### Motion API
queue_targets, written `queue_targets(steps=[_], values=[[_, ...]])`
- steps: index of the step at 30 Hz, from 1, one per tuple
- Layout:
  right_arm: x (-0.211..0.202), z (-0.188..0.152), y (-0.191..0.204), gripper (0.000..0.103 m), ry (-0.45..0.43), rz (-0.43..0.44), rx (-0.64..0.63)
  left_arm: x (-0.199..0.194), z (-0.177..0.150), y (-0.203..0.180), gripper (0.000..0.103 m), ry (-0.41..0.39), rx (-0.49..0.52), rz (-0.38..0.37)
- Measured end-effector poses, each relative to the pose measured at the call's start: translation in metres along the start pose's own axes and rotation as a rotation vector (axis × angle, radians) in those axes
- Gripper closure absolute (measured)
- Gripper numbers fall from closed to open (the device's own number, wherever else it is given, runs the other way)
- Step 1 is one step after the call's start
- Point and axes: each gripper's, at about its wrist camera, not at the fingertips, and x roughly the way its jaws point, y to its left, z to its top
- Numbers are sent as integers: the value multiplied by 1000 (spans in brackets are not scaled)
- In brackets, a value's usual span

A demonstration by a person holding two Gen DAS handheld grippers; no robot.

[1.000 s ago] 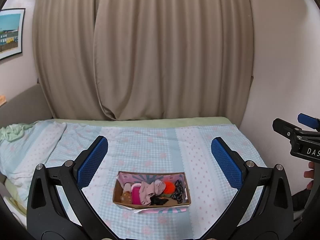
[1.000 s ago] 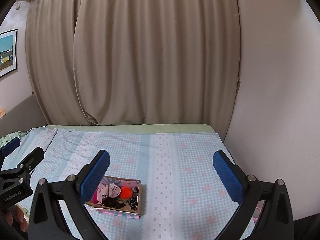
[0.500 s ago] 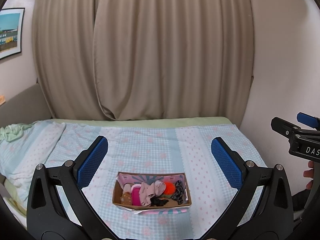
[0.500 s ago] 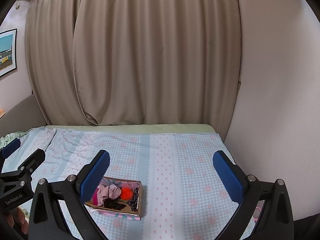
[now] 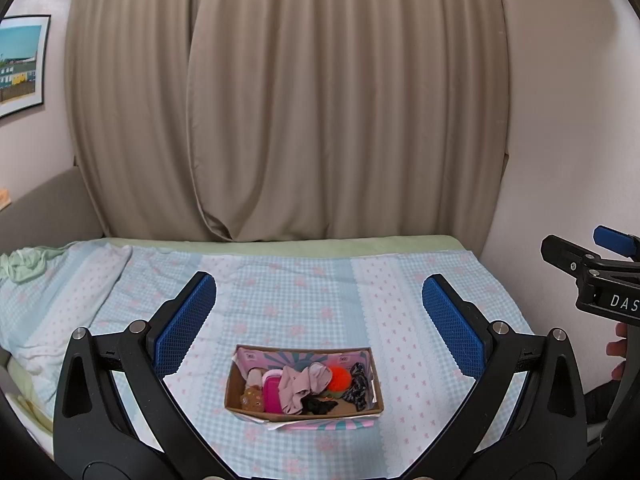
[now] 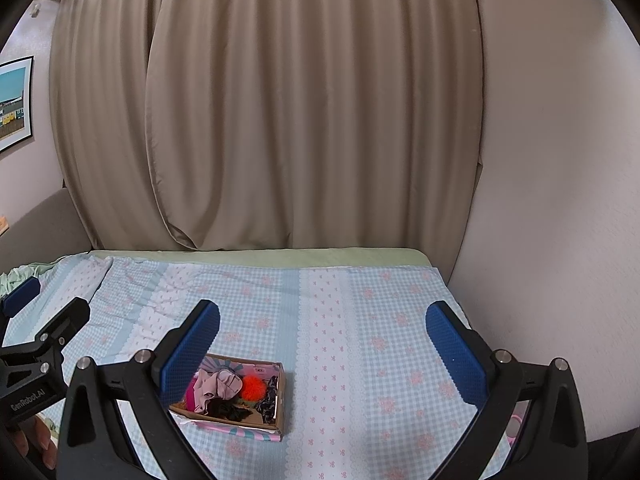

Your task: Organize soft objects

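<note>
Cardboard box on bed, packed: pink cloth, orange pom-pom, magenta case, black scrap. Left gripper and right gripper above box, jaws spread, grasping nothing.

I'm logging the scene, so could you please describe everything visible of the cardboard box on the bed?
The cardboard box is a shallow, open-topped brown tray with a pink-and-teal printed lining. It sits flat on the checked bedspread, touched by neither gripper. Inside lie a pinkish cloth, an orange pompom and dark fabric pieces.
</note>
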Motion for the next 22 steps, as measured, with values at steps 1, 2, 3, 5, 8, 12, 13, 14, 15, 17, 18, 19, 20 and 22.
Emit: queue_targets(steps=[1, 2, 3, 5, 8, 12, 13, 14, 15, 17, 18, 19, 20, 22], values=[[0, 0, 0, 0, 0, 0, 0, 0, 0, 0, 0, -1, -1, -1], [1, 0, 0, 0, 0, 1, -1, 0, 0, 0, 0, -3, -2, -1], [1, 1, 0, 0, 1, 0, -1, 0, 0, 1, 0, -2, -2, -2], [1, 1, 0, 0, 1, 1, 1, 0, 0, 0, 0, -3, 0, -1], [1, 0, 0, 0, -1, 0, -1, 1, 1, 0, 0, -7, 2, -6], [2, 1, 1, 0, -3, 0, -1, 1, 0, 0, 0, -21, -8, -2], [3, 1, 2, 0, -4, 0, -1, 2, 0, 0, 0, -23, -8, 6], [4, 2, 2, 0, -3, 0, 0, 3, 0, 0, 0, -25, -6, 13], [4, 1, 2, 0, -2, 0, -1, 3, 0, 0, 0, -28, -6, 18], [5, 1, 2, 0, 0, 0, 0, 5, 0, 0, 0, -32, -9, 27], [6, 1, 2, 0, 2, 1, 0, 6, 0, 0, 0, -32, -13, 31], [6, 1, 3, 0, 5, 2, 0, 7, 0, 0, 0, -33, -15, 32], [7, 1, 4, 0, 9, 2, -1, 8, -1, 0, 0, -36, -17, 32], [11, -1, 6, 0, 21, 3, -2, 9, -3, 1, 0, -39, -23, 38]])
